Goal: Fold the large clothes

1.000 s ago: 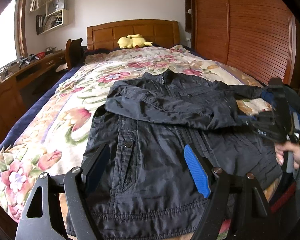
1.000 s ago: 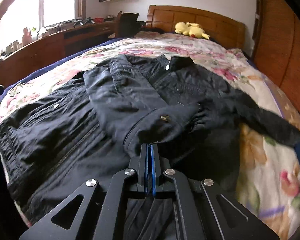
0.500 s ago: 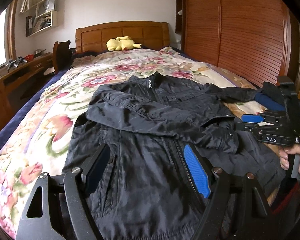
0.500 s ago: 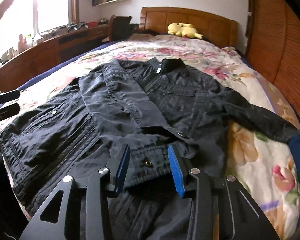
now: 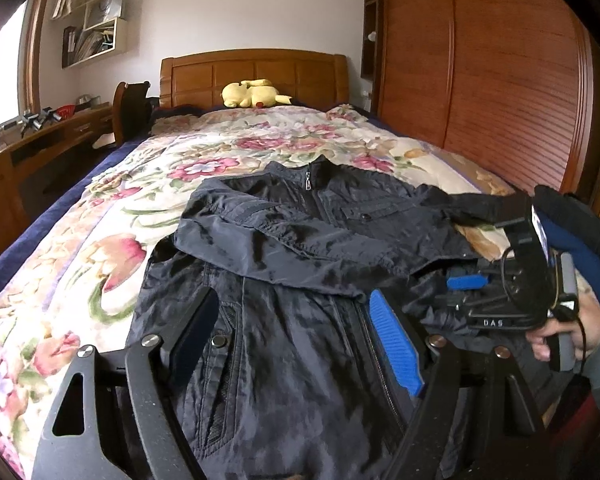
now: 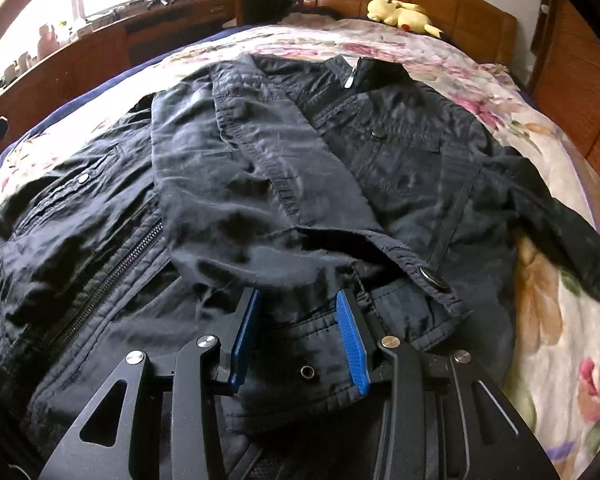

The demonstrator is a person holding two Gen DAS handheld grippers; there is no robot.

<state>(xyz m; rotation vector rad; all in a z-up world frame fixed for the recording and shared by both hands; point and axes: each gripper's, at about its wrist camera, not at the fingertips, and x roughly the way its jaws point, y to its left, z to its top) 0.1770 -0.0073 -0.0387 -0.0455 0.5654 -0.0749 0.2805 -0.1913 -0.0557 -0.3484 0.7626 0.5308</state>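
While poised over the dark jacket (image 6: 268,184), right gripper (image 6: 298,332) fingers (image 6: 352,336) apart, just opened, touching nothing, hem fabric below them. Left gripper (image 5: 296,340) fingers (image 5: 396,344) spread wide above the jacket front, empty. Lying zipped and rumpled on the floral bed (image 5: 100,240), one sleeve folded across the chest. Beyond: yellow plush toy (image 5: 252,94), wooden headboard (image 5: 256,76), wardrobe (image 5: 480,80).

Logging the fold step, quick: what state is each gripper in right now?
Left gripper: open, holding nothing, above the jacket.
Right gripper: open, just released the folded sleeve.
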